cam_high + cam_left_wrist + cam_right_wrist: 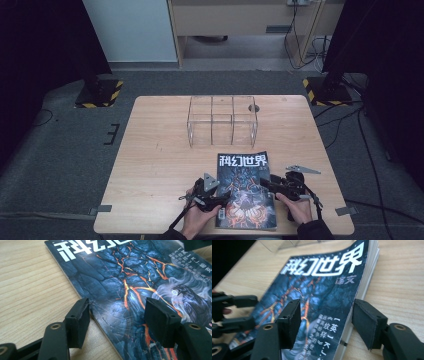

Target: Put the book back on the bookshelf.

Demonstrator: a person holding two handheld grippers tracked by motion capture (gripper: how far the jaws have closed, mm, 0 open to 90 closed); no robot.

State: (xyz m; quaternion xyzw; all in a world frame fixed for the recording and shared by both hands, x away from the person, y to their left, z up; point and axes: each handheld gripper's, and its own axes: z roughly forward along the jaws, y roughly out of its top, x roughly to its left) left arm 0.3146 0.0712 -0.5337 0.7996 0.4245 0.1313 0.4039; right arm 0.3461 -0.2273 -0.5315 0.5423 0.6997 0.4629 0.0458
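Observation:
A magazine (246, 187) with a dark blue, lava-cracked cover and white title lies near the table's front edge. My left gripper (223, 199) stands open at its left edge. In the left gripper view one jaw hangs over bare wood and the other over the cover (120, 277), with the left gripper (116, 317) straddling the spine. My right gripper (266, 184) is open at the magazine's right side. In the right gripper view the right gripper (327, 320) straddles the page edge of the magazine (319, 290). The cover bows up slightly there, and the pads stand clear of it.
A clear acrylic box (222, 120) with several compartments stands at the middle back of the wooden table (160, 165). A round cable hole (253, 107) sits just behind it. Black stands with striped bases flank the table's far corners.

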